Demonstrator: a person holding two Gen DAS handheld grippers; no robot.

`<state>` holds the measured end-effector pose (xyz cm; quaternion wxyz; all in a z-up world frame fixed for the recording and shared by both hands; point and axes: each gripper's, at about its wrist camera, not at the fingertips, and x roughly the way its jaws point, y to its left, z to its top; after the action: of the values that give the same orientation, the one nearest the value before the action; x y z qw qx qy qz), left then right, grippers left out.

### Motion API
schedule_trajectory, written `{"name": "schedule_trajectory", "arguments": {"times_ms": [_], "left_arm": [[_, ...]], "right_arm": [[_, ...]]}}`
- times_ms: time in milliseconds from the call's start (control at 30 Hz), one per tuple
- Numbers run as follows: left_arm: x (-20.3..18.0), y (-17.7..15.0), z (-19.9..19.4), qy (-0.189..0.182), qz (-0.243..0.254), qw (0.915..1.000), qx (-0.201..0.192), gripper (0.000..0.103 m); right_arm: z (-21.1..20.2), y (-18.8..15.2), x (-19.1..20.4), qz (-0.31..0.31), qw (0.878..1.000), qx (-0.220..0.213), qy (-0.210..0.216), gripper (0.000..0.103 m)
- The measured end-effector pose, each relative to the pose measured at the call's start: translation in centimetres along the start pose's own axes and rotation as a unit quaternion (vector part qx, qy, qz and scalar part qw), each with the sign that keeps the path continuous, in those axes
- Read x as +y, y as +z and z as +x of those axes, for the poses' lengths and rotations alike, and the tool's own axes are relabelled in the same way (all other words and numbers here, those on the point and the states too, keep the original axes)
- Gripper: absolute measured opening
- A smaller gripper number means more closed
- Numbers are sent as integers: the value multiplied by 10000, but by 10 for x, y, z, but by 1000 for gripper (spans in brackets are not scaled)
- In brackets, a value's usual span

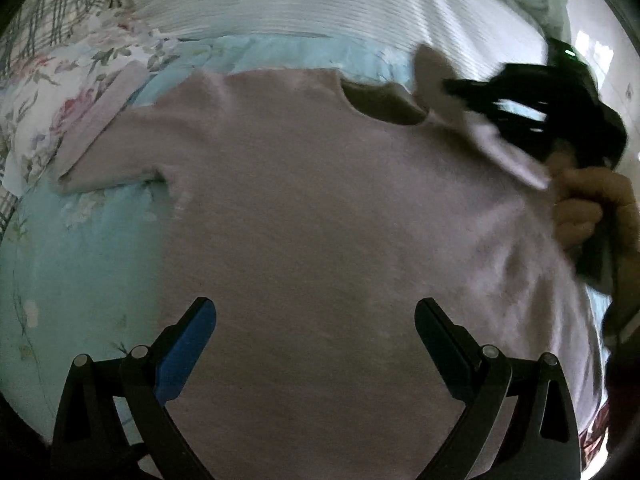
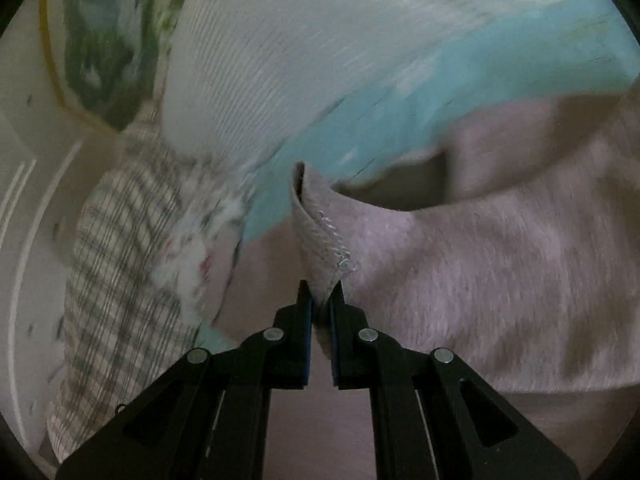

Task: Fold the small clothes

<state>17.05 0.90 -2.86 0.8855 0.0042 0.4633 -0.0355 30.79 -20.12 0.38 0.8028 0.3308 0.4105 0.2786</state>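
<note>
A pale pink T-shirt [image 1: 304, 208] lies spread flat on a light blue floral sheet [image 1: 76, 264], neck opening [image 1: 384, 106] at the far side and one short sleeve [image 1: 100, 148] out to the left. My left gripper [image 1: 316, 320] hovers open above the shirt's lower part, nothing between its fingers. At the right of the left wrist view my right gripper [image 1: 452, 88], held by a hand [image 1: 588, 204], lifts the shirt's other sleeve edge. In the right wrist view the right gripper [image 2: 322, 296] is shut on a stitched hem of the pink shirt [image 2: 480, 264], which stands up between its pads.
A white ribbed pillow [image 1: 300, 0] lies beyond the shirt, and it fills the top of the right wrist view as the white ribbed pillow [image 2: 280, 60]. Plaid fabric [image 2: 116, 260] and a floral cloth [image 1: 48, 92] sit at the bed's sides. A wall [image 1: 596, 52] shows far right.
</note>
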Motion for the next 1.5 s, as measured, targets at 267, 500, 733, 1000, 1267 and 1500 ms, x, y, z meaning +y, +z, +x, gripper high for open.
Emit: {"name": "schedule_trajectory", "arguments": {"times_ms": [267,500,733,1000,1267,1500], "left_arm": [[35,6,8,-175,-285,9994,-61,100],[63,38,33,-643,-668,9957,-75,100],[75,88,89,-799,-936,9924,33,96],[66,112,117,-899,-917,9917,-58,29],[72,110,70,-260,-542,9936,-954,4],[109,95,82,-122,-984,9919,-793,4]], "right_arm": [[105,-41,33,38,9964,689,498,10],[111,-51,29,178,9958,794,416,47],[3,-54,8,261,9996,-39,110,47],[-90,-83,-10,509,9959,-723,-202,47],[-132,-88,-39,663,9874,-1121,-902,47],[-149,-57,-72,513,9696,-1258,-2035,47]]}}
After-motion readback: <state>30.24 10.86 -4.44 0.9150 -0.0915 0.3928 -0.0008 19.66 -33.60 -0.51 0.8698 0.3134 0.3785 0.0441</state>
